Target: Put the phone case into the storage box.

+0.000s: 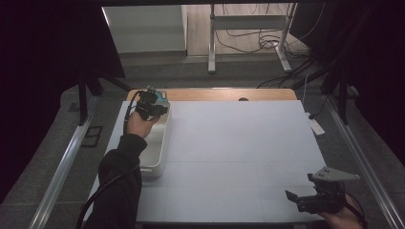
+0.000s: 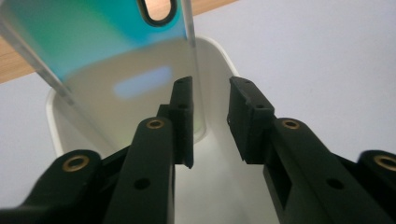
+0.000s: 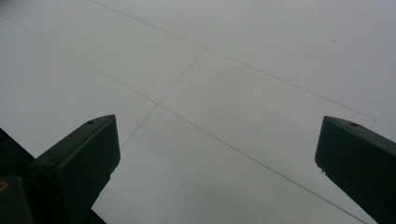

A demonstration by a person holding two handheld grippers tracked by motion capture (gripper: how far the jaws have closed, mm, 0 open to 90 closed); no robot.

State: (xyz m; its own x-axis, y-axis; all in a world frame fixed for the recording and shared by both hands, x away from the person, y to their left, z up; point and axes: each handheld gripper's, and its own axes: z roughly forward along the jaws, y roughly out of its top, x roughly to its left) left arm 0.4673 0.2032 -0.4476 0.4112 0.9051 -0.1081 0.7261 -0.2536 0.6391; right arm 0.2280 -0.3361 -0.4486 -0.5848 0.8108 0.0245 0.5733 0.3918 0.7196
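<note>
**Setting a phone case down in the white bin**

Hovering over the far end of the white bin (image 1: 160, 143), the left tongs (image 2: 210, 121) stood partly open, with a clear gap between the pads and nothing pressed between them. The teal-to-clear phone case (image 2: 116, 56) leaned upright against the bin's inner wall, just beyond the left-hand pad; whether its edge touched that pad could not be told. In the high view the left tongs (image 1: 152, 106) sat above the bin's far corner, with a patch of teal (image 1: 162, 95) showing beside them.

By the look of it, the placing was as good as done: the case rested in the bin and the grip was off. What seemed left was to draw the left tongs clear without tipping the case.

The right tongs (image 1: 305, 198) waited wide open and empty at the near right edge of the tabletop (image 1: 239, 143), well apart from the bin.

The bin's floor was hidden behind the tongs, and the case's top was cut off by the frame. The case's lower edge was hard to make out.
</note>
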